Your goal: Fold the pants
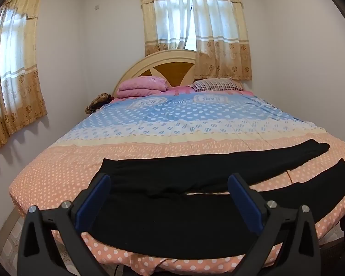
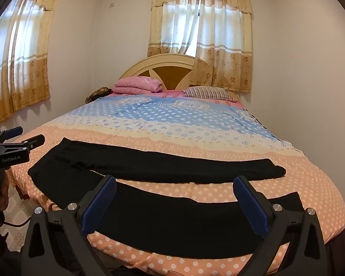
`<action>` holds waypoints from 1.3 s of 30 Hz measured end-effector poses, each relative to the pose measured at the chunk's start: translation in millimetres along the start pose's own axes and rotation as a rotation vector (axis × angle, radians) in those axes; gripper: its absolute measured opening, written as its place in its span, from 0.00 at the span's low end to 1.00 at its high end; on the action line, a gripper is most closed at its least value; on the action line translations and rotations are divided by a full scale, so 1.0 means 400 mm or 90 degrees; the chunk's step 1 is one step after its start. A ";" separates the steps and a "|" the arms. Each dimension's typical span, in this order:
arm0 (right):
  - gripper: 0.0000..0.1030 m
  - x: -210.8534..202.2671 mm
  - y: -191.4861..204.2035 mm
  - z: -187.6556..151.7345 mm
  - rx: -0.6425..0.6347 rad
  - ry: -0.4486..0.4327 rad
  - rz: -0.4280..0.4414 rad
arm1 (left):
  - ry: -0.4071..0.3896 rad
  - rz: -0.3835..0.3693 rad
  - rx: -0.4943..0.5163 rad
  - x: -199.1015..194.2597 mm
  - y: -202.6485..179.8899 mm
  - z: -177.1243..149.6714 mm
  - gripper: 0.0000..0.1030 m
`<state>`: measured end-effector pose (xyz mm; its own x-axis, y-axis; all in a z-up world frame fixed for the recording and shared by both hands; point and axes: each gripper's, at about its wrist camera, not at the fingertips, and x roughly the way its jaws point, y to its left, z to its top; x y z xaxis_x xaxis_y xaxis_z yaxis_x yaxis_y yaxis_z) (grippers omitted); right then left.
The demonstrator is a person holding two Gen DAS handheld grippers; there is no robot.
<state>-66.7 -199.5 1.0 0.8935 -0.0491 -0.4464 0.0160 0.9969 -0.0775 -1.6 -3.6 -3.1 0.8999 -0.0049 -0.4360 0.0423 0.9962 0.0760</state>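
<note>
Black pants lie spread flat across the near end of the bed, waist to the left, two legs stretching right. The right wrist view shows the same pants with the far leg apart from the near leg. My left gripper hovers open above the waist and crotch area, nothing between its blue pads. Over the near leg, my right gripper is open and holds nothing. The left gripper also appears at the left edge of the right wrist view.
The bed carries a dotted peach, white and blue cover. A folded pink blanket and a striped pillow lie by the headboard. Curtained windows are behind and to the left. Tiled floor shows at lower left.
</note>
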 end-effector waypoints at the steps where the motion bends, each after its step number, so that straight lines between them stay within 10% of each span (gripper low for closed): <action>1: 0.99 0.000 0.000 0.001 0.000 0.001 0.000 | 0.000 0.000 0.000 -0.001 0.004 0.001 1.00; 39: 0.99 0.006 0.005 -0.010 -0.006 0.007 0.003 | 0.005 0.000 -0.003 0.010 0.017 0.006 1.00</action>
<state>-66.1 -197.8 -3.7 0.8883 -0.0458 -0.4570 0.0084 0.9965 -0.0835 3.3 3.1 -2.1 0.8962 -0.0035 -0.4436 0.0393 0.9967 0.0716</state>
